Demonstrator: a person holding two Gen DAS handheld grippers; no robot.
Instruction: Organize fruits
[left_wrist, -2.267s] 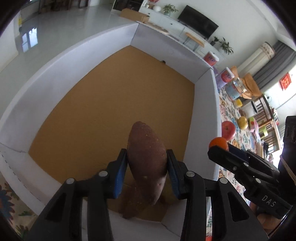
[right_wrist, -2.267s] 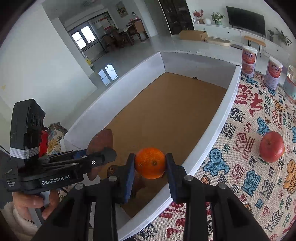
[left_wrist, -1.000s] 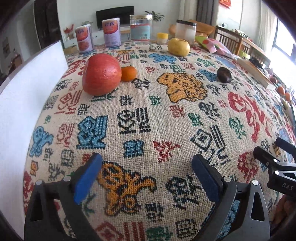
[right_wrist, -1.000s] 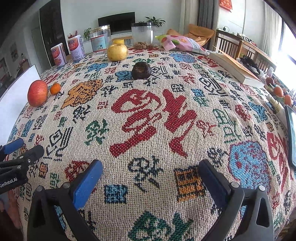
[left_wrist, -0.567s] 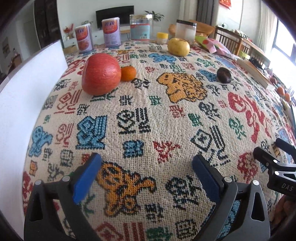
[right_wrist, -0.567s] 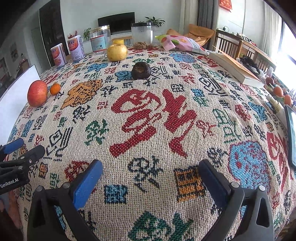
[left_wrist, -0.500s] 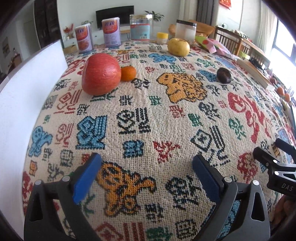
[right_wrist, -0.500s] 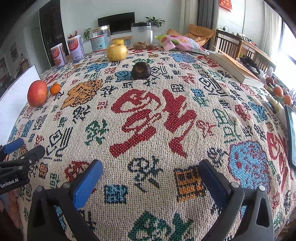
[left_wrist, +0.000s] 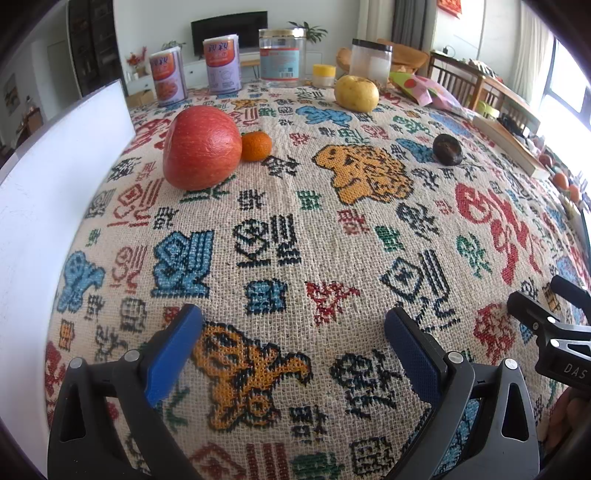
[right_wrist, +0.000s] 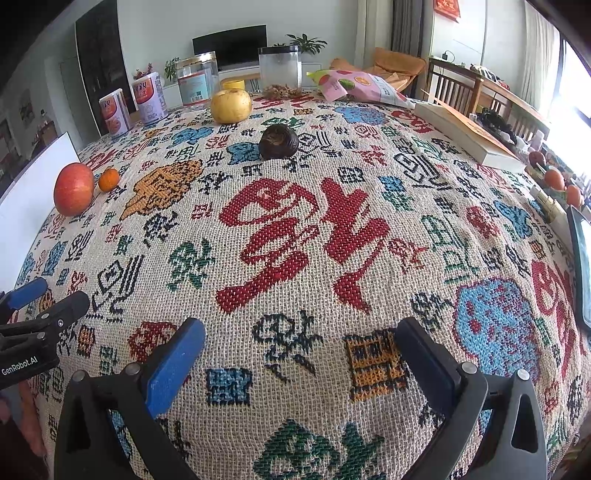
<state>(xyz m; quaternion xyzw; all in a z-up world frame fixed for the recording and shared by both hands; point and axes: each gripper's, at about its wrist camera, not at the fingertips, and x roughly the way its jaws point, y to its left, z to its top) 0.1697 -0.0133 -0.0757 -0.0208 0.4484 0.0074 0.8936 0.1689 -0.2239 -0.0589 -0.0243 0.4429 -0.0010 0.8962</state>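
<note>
A: Four fruits on the tablecloth (left_wrist: 295, 206): red apple (left_wrist: 201, 147) touching the small orange (left_wrist: 256, 146) beside the white box wall (left_wrist: 55, 192); yellow apple (right_wrist: 231, 105) and dark round fruit (right_wrist: 278, 141) further back.

B: Claws?

A: Left gripper (left_wrist: 293, 343) and right gripper (right_wrist: 299, 350) both spread wide, empty.

B: Handling?

A: Apples likely firm, smooth; grip across the widest part. Orange probably soft, so squeeze lightly. Cans (left_wrist: 221, 62) and jars (right_wrist: 279, 66) stand behind, clear of any approach.

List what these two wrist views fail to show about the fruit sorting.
- White box: both views show only its outer wall; the inside is hidden.
- Dark round fruit: too small and dark to identify in either view.
- Small orange fruits at the right wrist view's far edge: what they rest on is unclear.
- Tall jar: contents blurred.
</note>
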